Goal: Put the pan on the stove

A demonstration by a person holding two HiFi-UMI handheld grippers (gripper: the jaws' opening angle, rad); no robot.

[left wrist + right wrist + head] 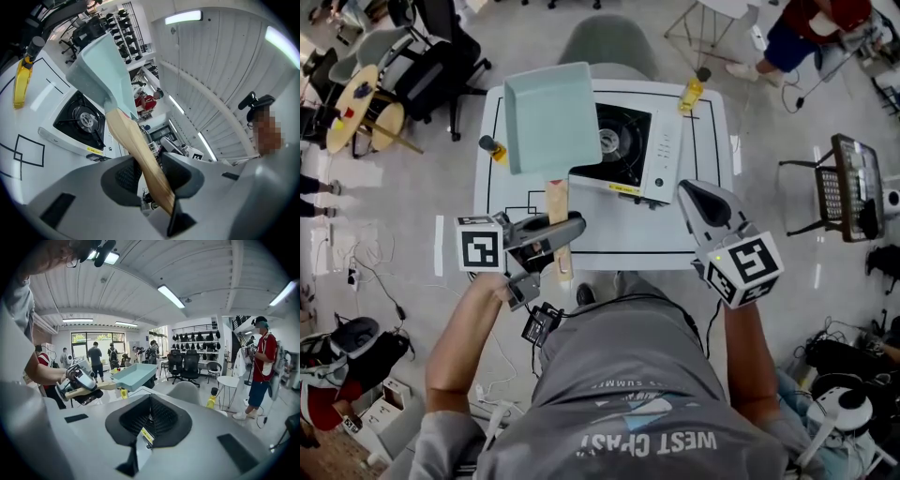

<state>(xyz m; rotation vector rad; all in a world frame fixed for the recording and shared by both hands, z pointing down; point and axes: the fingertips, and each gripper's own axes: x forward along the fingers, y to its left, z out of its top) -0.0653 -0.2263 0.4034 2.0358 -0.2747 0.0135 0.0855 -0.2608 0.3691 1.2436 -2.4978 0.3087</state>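
Head view: stove [642,150] on white table [609,239]; grey floor [520,28].

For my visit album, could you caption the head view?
Left gripper holds a pale-green rectangular pan by its wooden handle near the white stove; right gripper shut, empty.

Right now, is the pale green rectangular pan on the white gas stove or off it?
Off the stove: the left gripper clamps the pan's wooden handle, and the right gripper view shows it raised in the air.
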